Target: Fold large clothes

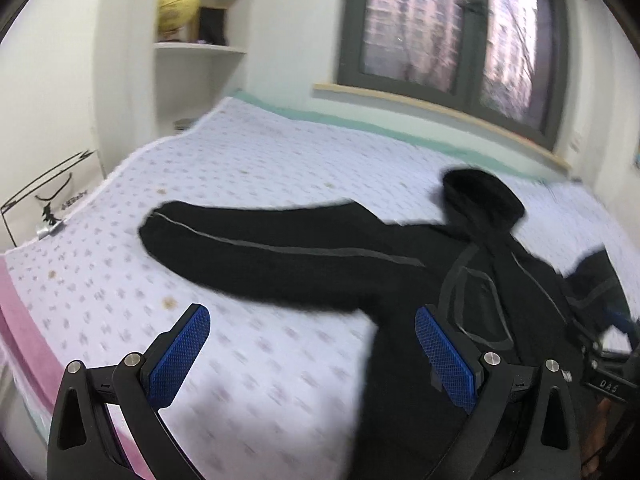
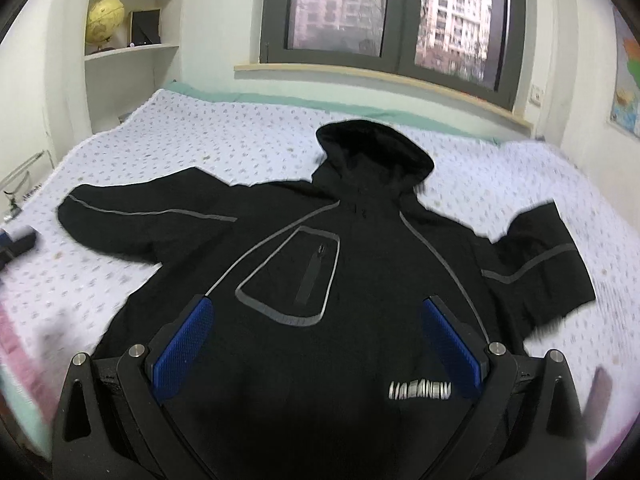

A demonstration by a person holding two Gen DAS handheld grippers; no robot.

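A black hooded jacket (image 2: 360,248) with grey piping lies face up on the bed, both sleeves spread out and the hood toward the window. In the left wrist view the jacket (image 1: 400,264) fills the right half, its left sleeve (image 1: 240,240) stretching left. My left gripper (image 1: 312,320) is open and empty above the bed, beside the jacket's left side. My right gripper (image 2: 316,316) is open and empty above the jacket's lower chest. The right gripper also shows at the right edge of the left wrist view (image 1: 608,364).
The bed has a white patterned sheet (image 2: 200,136) with a pink border (image 1: 24,320) at the near edge. A shelf with a yellow globe (image 2: 105,20) stands at the back left. A window (image 2: 392,12) is behind the bed. A map (image 2: 626,80) hangs on the right wall.
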